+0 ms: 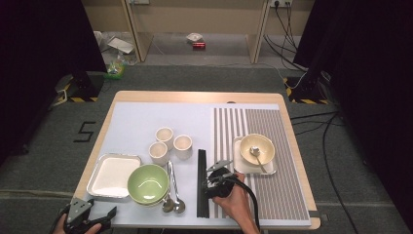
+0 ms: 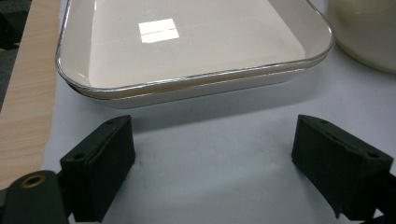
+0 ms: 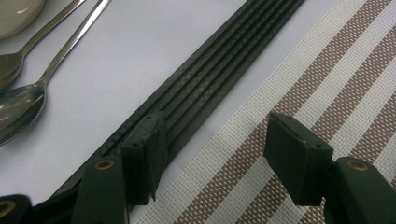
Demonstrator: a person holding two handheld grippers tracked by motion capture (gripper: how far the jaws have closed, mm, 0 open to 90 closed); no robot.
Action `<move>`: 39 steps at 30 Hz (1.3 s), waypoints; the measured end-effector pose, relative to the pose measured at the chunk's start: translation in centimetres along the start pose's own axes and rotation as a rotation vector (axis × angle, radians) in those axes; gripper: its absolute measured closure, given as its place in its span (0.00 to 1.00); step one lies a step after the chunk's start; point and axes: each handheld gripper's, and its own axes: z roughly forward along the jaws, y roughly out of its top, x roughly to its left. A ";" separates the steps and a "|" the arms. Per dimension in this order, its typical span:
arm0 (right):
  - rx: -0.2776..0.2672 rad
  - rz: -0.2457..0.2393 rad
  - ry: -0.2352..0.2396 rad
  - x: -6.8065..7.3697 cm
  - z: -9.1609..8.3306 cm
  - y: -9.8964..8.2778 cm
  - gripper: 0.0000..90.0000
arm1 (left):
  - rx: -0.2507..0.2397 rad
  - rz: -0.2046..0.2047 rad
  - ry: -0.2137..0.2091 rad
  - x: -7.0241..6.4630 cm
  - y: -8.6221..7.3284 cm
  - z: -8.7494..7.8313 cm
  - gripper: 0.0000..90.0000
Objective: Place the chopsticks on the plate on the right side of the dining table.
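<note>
a pale blue surface (image 1: 146, 122) with a wooden rim stands on grey carpet between dark curtains, its right part covered by a brown-and-white striped mat (image 1: 272, 161).

the right gripper (image 3: 219, 158) hangs low with its fingers (image 3: 299, 158) apart and nothing between them but mat. the black chopsticks (image 3: 210, 79) lie just past its left finger, a tight bundle right along the mat's edge. in the right gripper view that finger already overlaps the nearest stick, though i cannot tell whether it touches. the bundle's long axis runs away from the person, from the near edge of the surface toward the cups (image 1: 170, 141), and the finger gap stands roughly across that line, offset to the mat side. so the coming move, as i judge it, turns on a small sideways shift toward the spoons (image 3: 23, 93) until the bundle sits inside the gap.

farther out, the left gripper (image 2: 215, 154), fingers also wide apart and empty, rests at the near left corner facing the white tray (image 2: 187, 42), well apart from the chopsticks; the right hand (image 1: 234, 195) is plainly the nearer.
</note>
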 end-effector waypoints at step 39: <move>0.026 0.007 -0.023 -2.5 -1.5 -1.7 0.90 | 0.002 0.006 -0.003 0.1 0.0 -0.1 0.13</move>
